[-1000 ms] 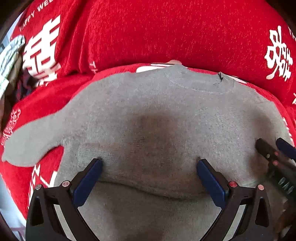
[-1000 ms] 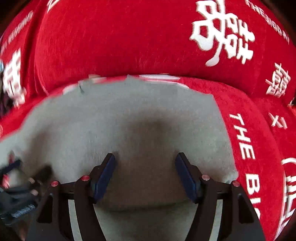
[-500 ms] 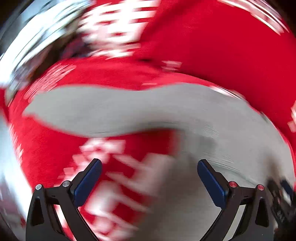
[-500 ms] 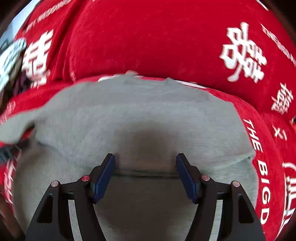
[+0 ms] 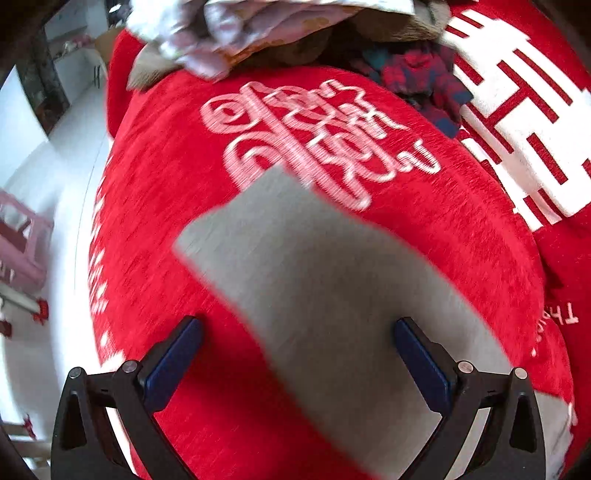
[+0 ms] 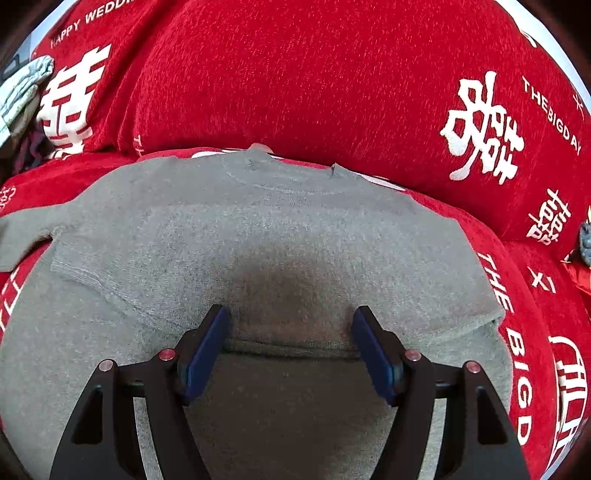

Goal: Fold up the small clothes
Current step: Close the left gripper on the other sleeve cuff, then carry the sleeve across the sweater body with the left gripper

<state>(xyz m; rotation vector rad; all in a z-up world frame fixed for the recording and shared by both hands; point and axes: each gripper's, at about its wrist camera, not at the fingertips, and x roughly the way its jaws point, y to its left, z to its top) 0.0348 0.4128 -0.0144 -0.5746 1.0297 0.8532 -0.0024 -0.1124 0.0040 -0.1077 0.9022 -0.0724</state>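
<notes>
A small grey knit sweater (image 6: 266, 236) lies flat on a red sofa seat, neck toward the backrest, its lower part folded up over the body. Its left sleeve (image 5: 314, 266) stretches out over the red cushion in the left wrist view. My left gripper (image 5: 295, 354) is open and empty above that sleeve, the sleeve running between its blue fingers (image 5: 173, 358). My right gripper (image 6: 291, 339) is open and empty, low over the fold edge in the middle of the sweater. The sweater's right sleeve is hidden.
The red sofa cover (image 6: 295, 74) carries white characters and lettering. A pile of other clothes (image 5: 266, 29) and a dark plaid garment (image 5: 421, 77) lie at the seat's left end. White floor (image 5: 55, 184) lies beyond the seat's left edge.
My left gripper has swung left, from over the sweater body to over its outstretched left sleeve. My right gripper has shifted left toward the middle of the sweater. Both stay open.
</notes>
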